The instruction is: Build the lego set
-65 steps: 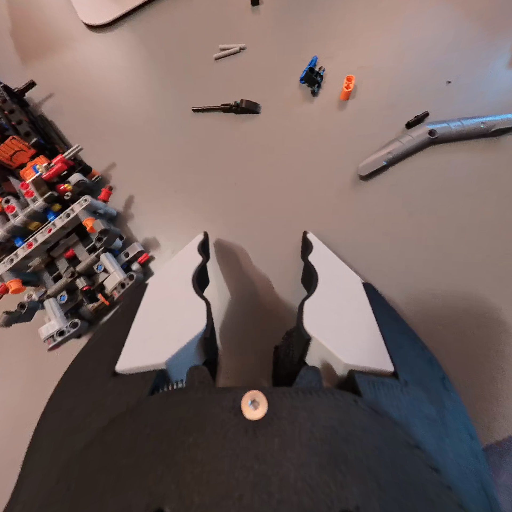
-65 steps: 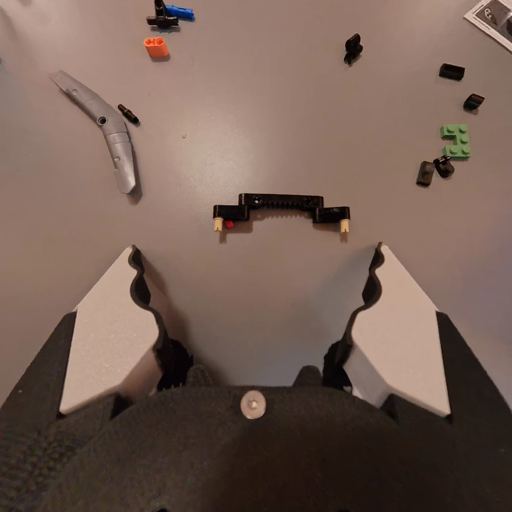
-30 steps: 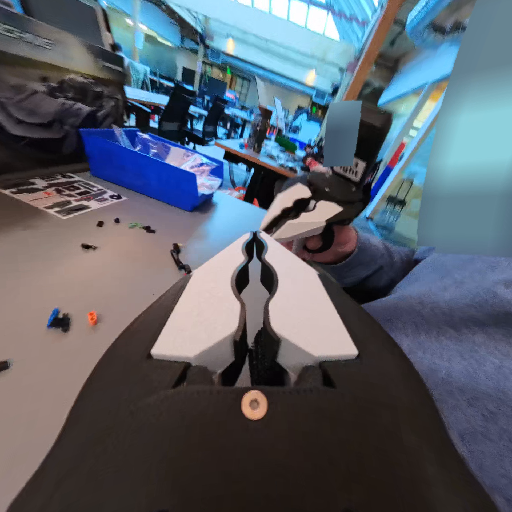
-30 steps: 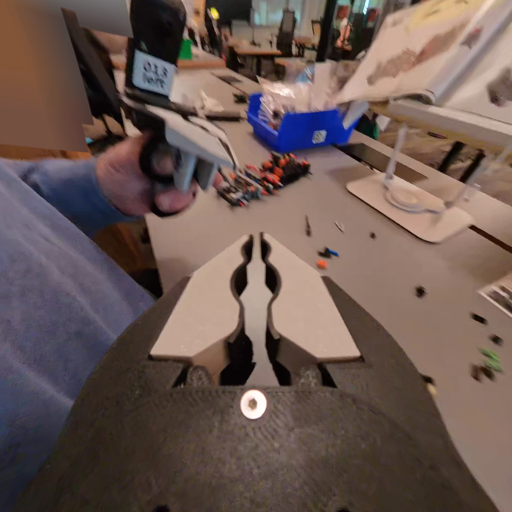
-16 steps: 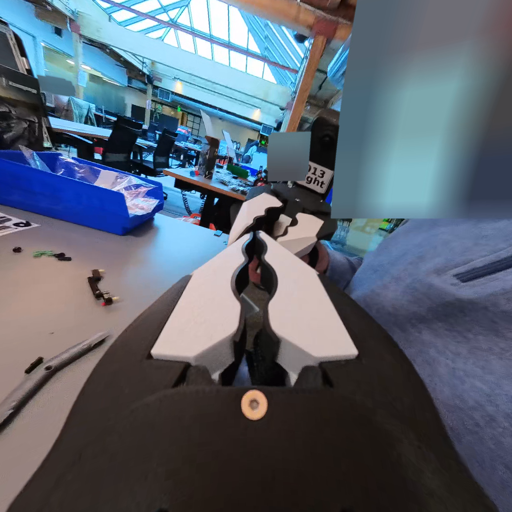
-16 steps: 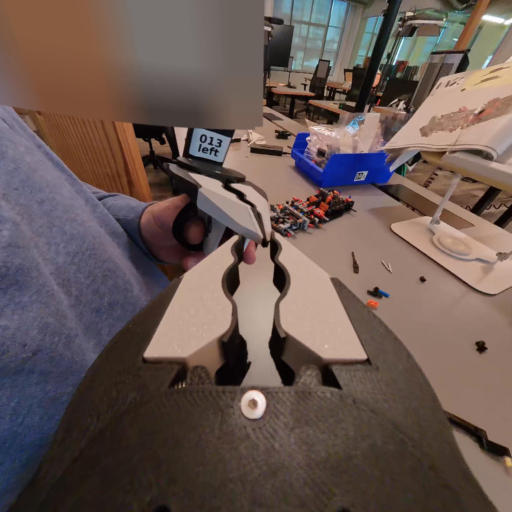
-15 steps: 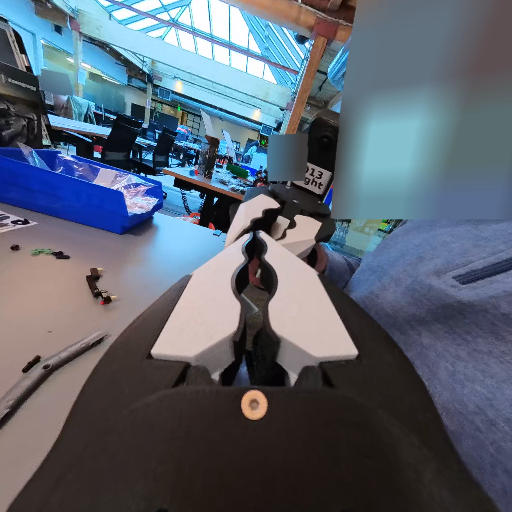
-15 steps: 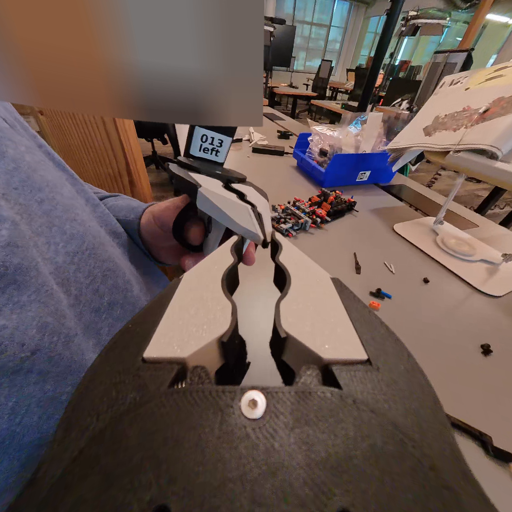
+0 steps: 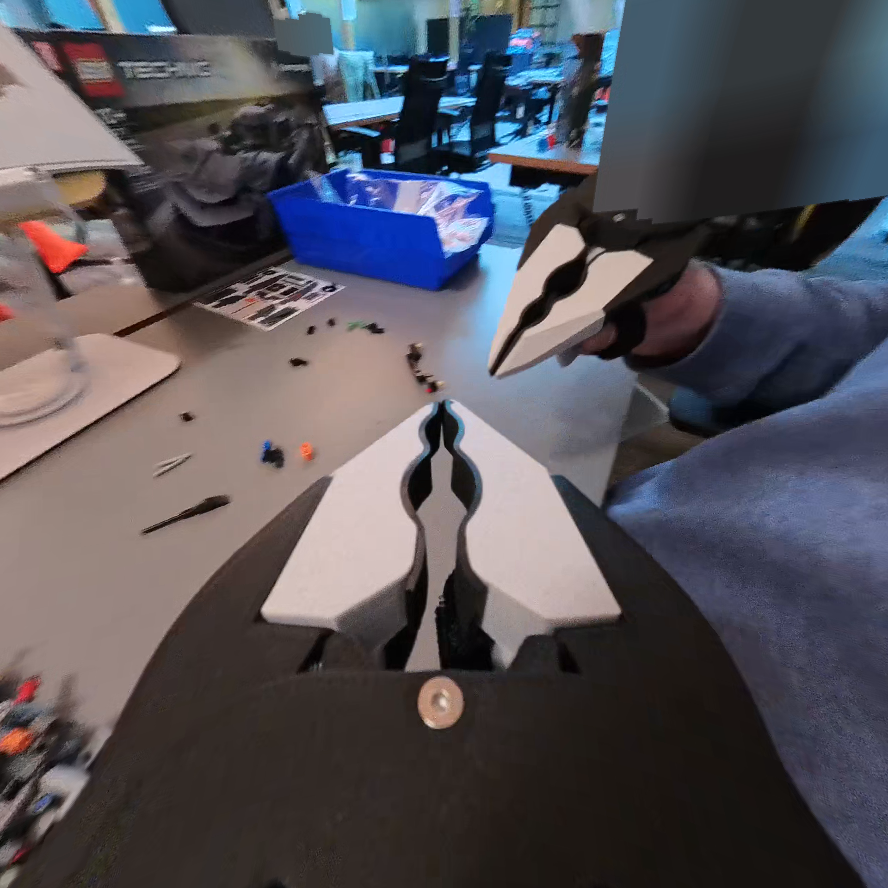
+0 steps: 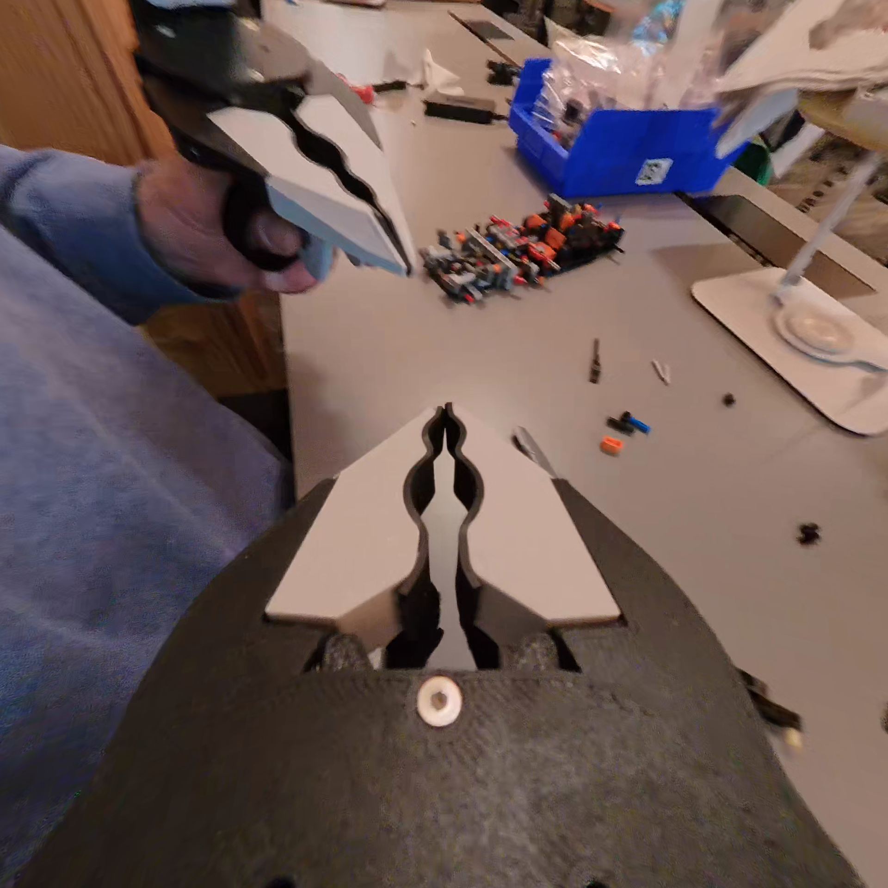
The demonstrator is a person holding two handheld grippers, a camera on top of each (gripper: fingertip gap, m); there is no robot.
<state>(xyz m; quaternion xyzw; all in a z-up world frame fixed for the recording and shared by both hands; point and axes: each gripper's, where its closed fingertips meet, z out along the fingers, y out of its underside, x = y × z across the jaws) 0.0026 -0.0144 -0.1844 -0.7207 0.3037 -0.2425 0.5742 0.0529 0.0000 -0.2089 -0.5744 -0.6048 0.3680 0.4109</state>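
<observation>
So I'm holding both tongs up off the table [image 10: 480,365] right now, left gripper [image 9: 441,406] and right gripper [image 10: 447,408] each pinched closed on nothing. Looks like I'm between steps, nothing picked yet. The half-built lego model [image 10: 524,250] is sitting over on my left, near the blue bin [image 10: 620,149]. Next I'm guessing I need to drop back down and open up over a loose piece. I'm counting one orange piece [image 10: 611,445], one curved grey piece [image 10: 532,450], and two little grey pins [image 10: 661,371]
</observation>
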